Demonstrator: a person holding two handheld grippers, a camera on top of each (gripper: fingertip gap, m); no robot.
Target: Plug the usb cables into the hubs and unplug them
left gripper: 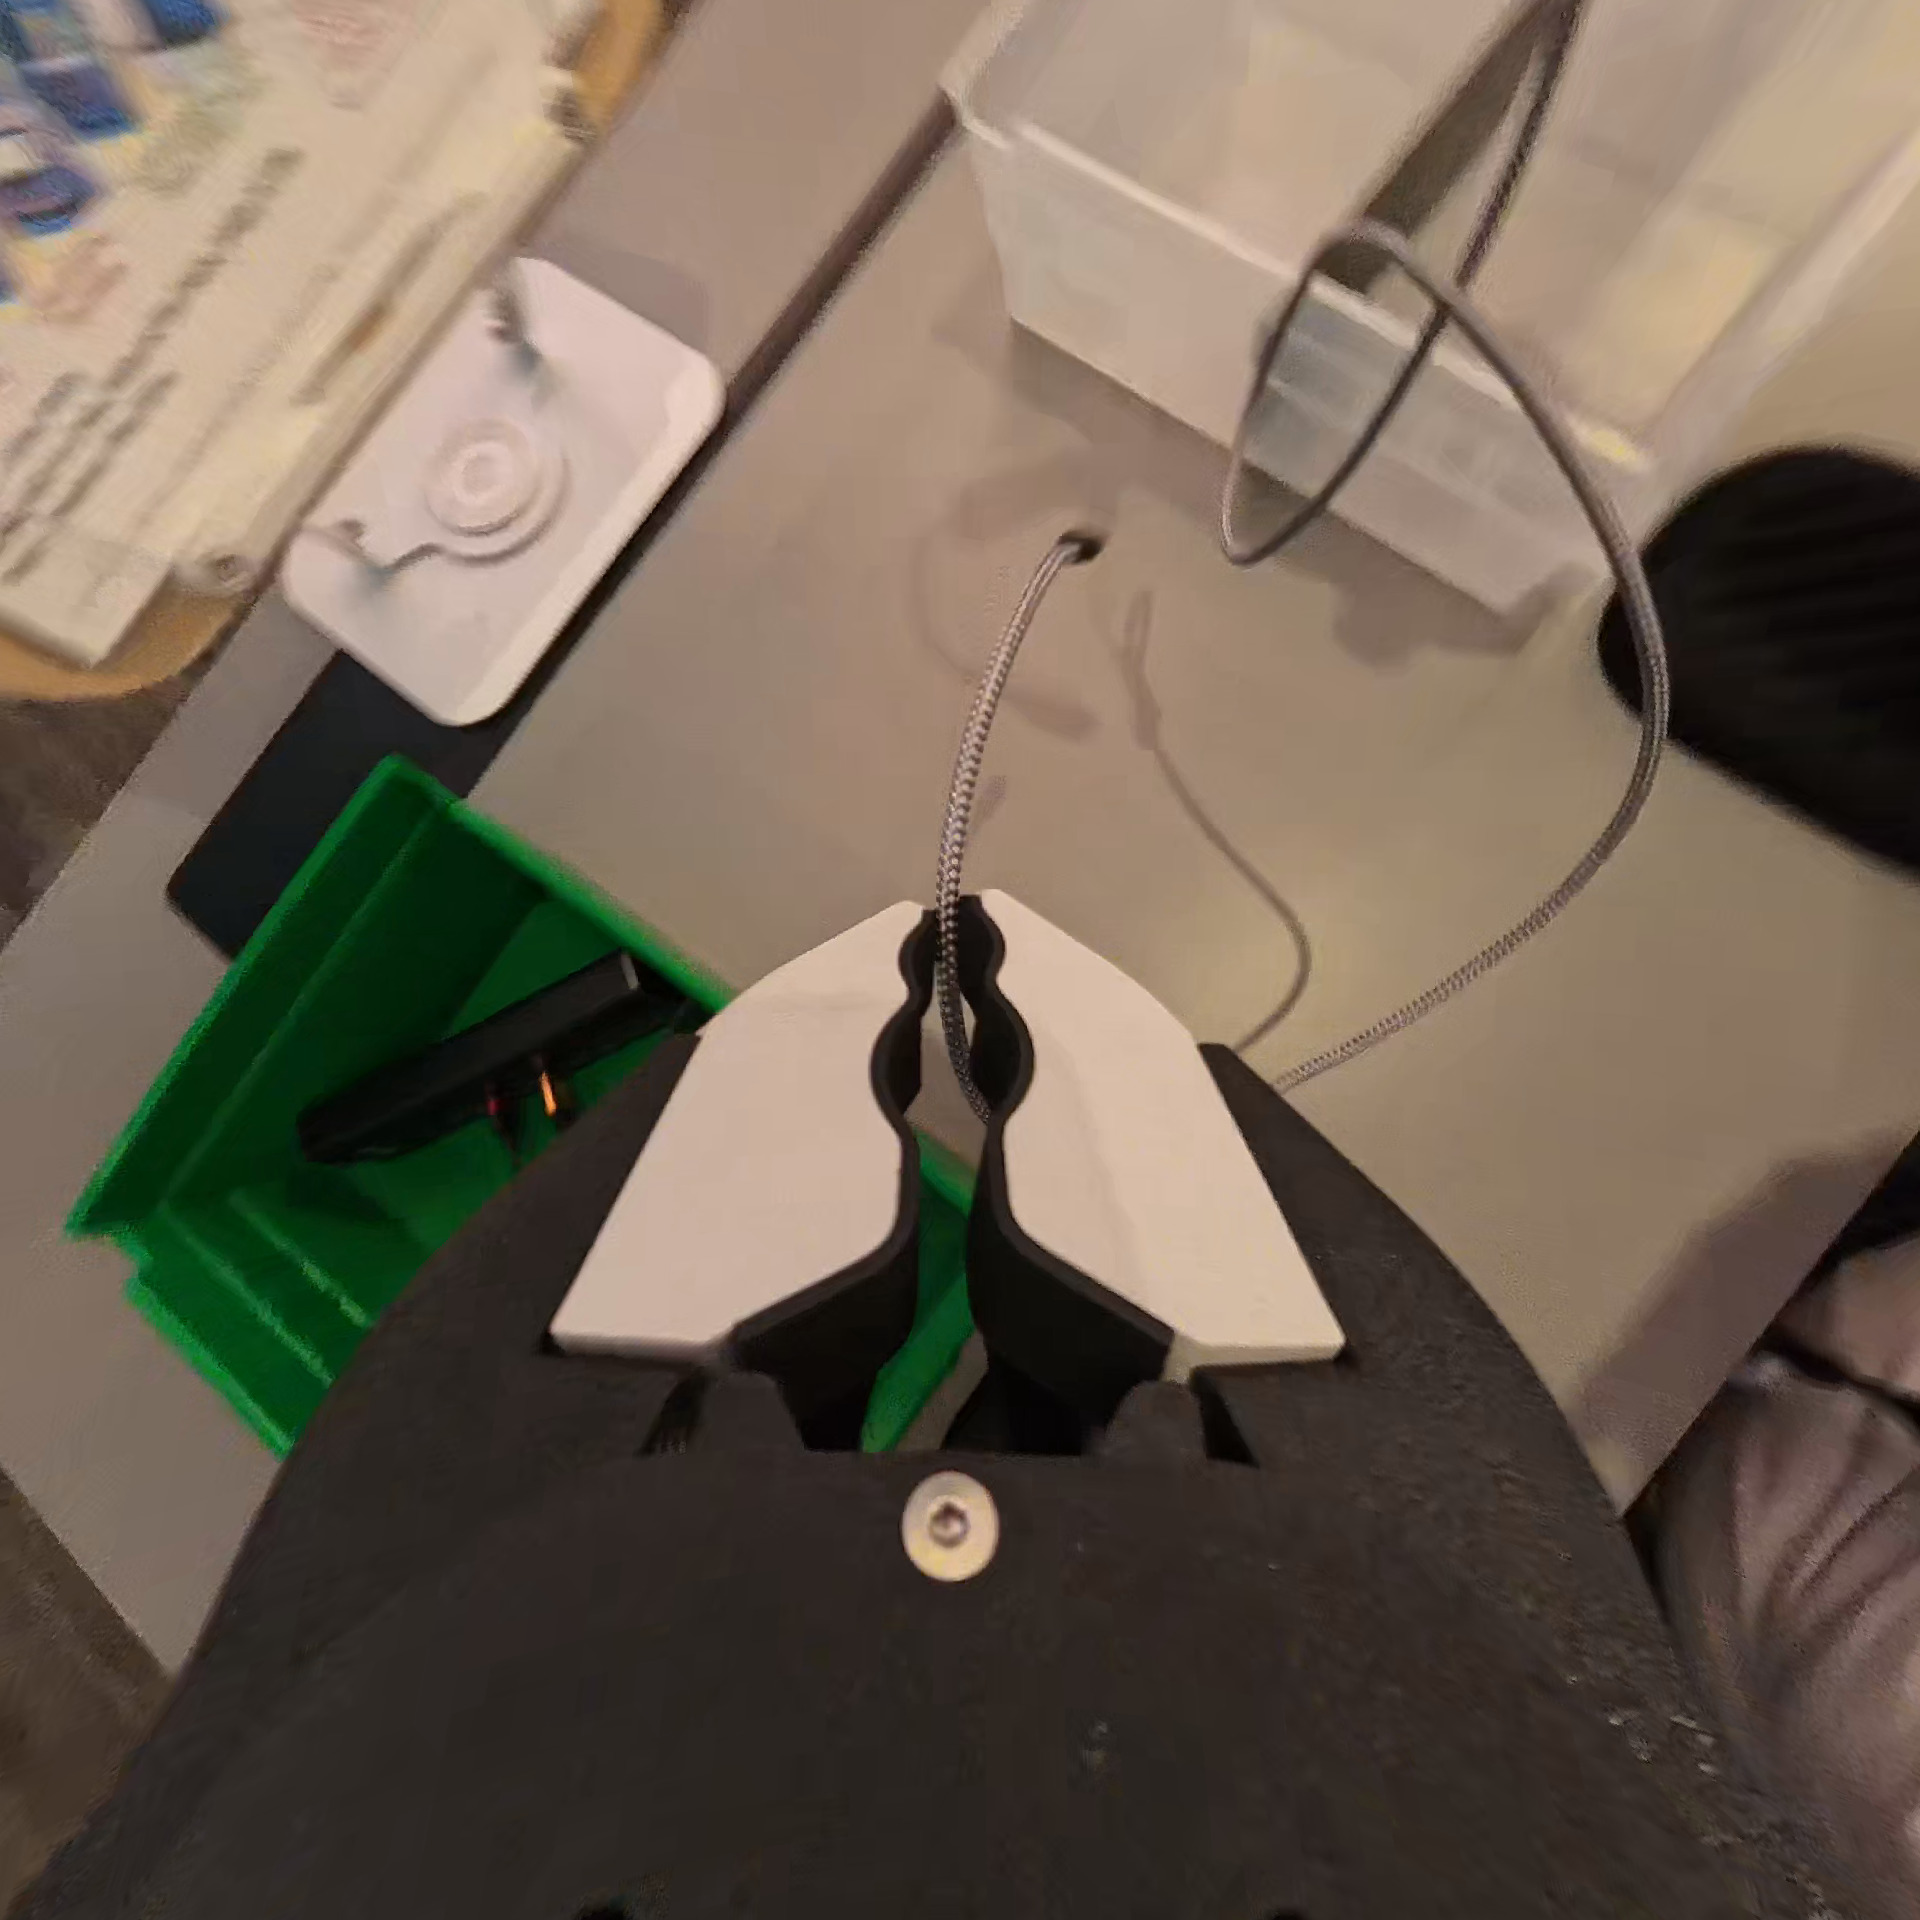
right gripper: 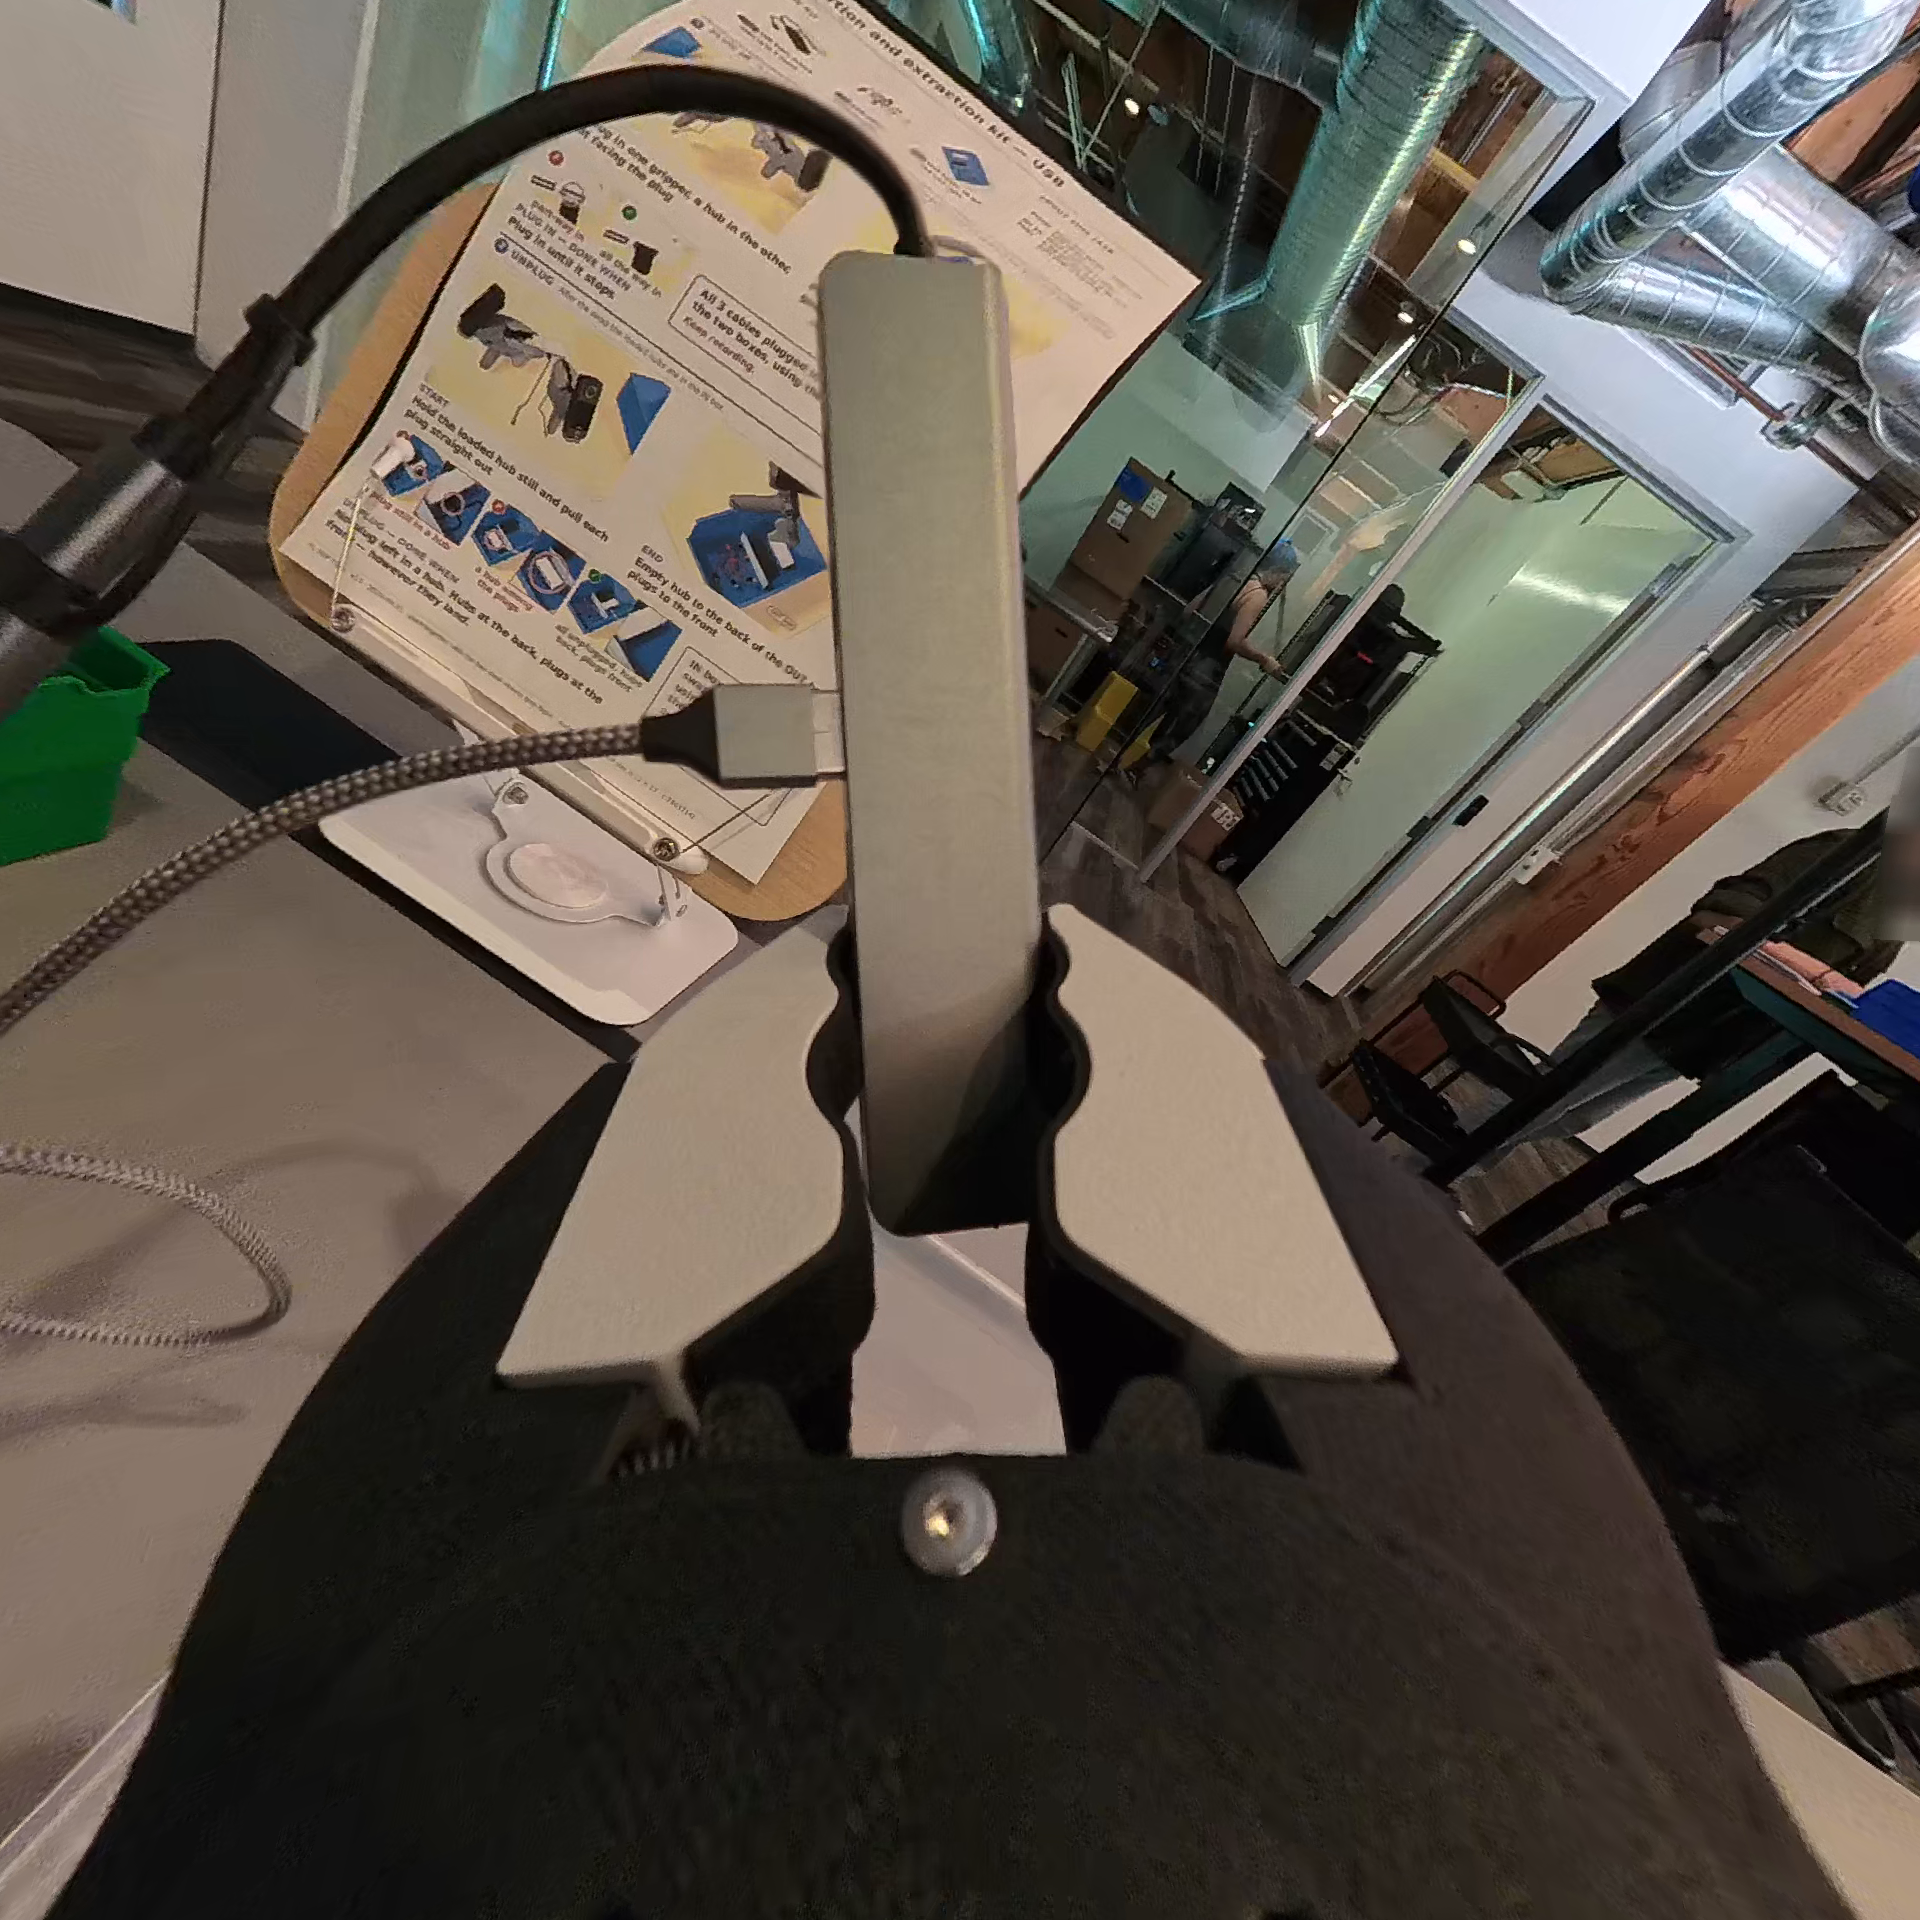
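In the right wrist view my right gripper [right gripper: 940, 966] is shut on a long grey USB hub [right gripper: 925, 623] and holds it upright above the table. A grey USB plug [right gripper: 758, 732] sits in a port on the hub's left side, and its braided grey cable [right gripper: 312, 800] runs off to the left. The hub's own black cable [right gripper: 520, 135] arcs from its top end to the left. In the left wrist view my left gripper [left gripper: 951, 914] is shut on the braided cable [left gripper: 982, 707], pinched between the fingertips some way from the plug. The plug is out of that view.
A green bin [left gripper: 312, 1039] with a black hub [left gripper: 488, 1060] in it sits at the table's left. A white box [left gripper: 1143, 260] stands at the back. An instruction sheet [right gripper: 582, 436] leans on a white stand base [right gripper: 540, 894]. Slack cable loops [right gripper: 156, 1247] lie on the grey table. Some 30 cm of space lies between my two pairs of fingers.
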